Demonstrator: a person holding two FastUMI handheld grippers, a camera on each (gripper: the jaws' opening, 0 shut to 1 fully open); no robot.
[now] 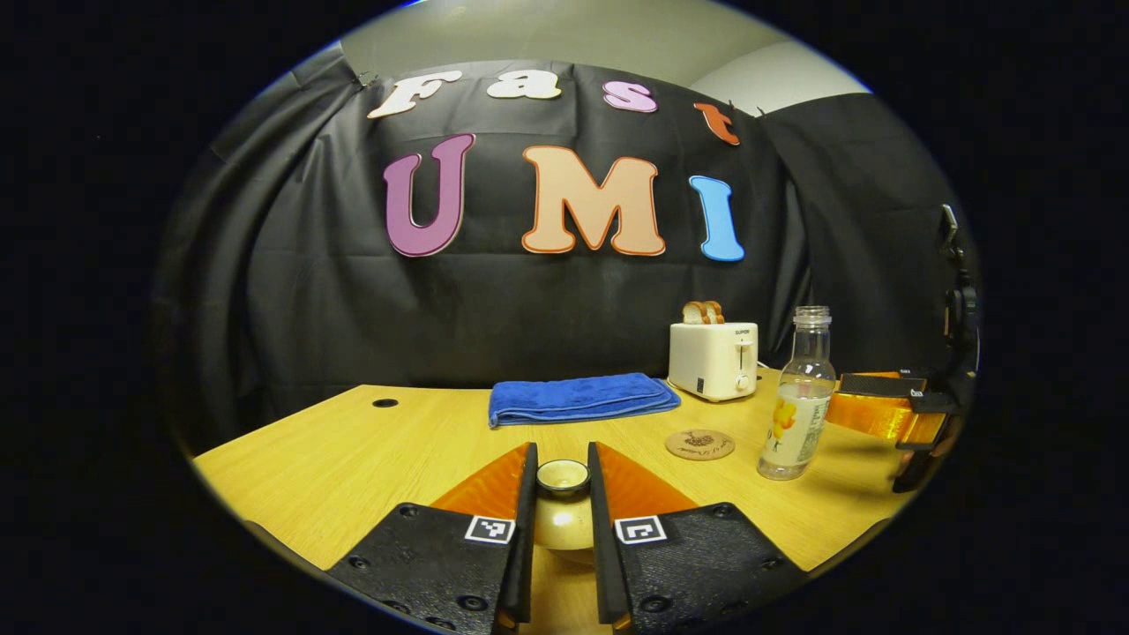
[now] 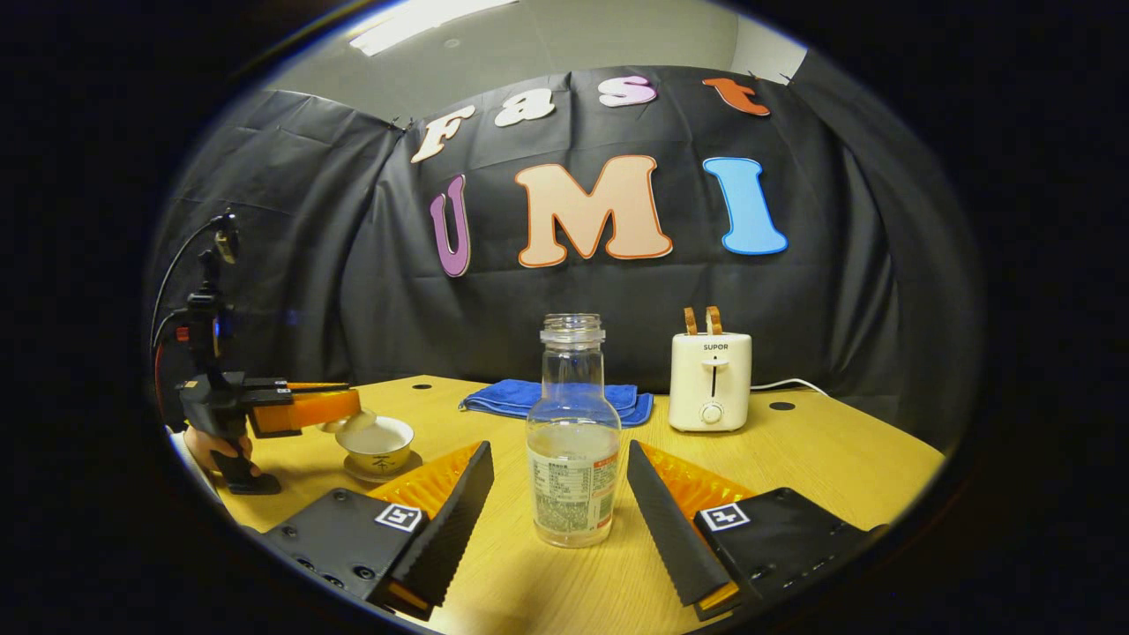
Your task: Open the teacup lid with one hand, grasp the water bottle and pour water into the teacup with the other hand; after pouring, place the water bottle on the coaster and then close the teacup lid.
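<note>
On the wooden table (image 2: 820,459) sit all the things, and its near edge is cut off at the bottom of both views. At the back lies a folded blue towel (image 1: 578,397); in the right gripper view the bottle hides its middle. Beside the towel stands a cream toaster (image 2: 710,381) with two slices of bread (image 1: 703,312) poking out of the top. How far down the bread goes is hidden inside the toaster.

The water bottle (image 2: 571,441) stands upright on the table with no cap on. It is clear, and water fills only the lower part. The right gripper (image 2: 557,507) has its fingers spread wide, one on each side of the bottle, and they do not touch it.

The left gripper (image 1: 562,503) holds the teacup lid (image 1: 563,507) between its fingers, which are pressed in narrow against the lid's knob. The lower part of the lid is cut off by the fingers. In the right gripper view this gripper holds the lid tilted just above the teacup (image 2: 377,444), and a hand (image 2: 216,450) grips its handle, partly hidden behind it.

The teacup sits open on a small saucer (image 2: 381,467). I cannot tell what is inside the cup.

The round coaster (image 1: 699,444) lies flat near the bottle, with nothing on it.
</note>
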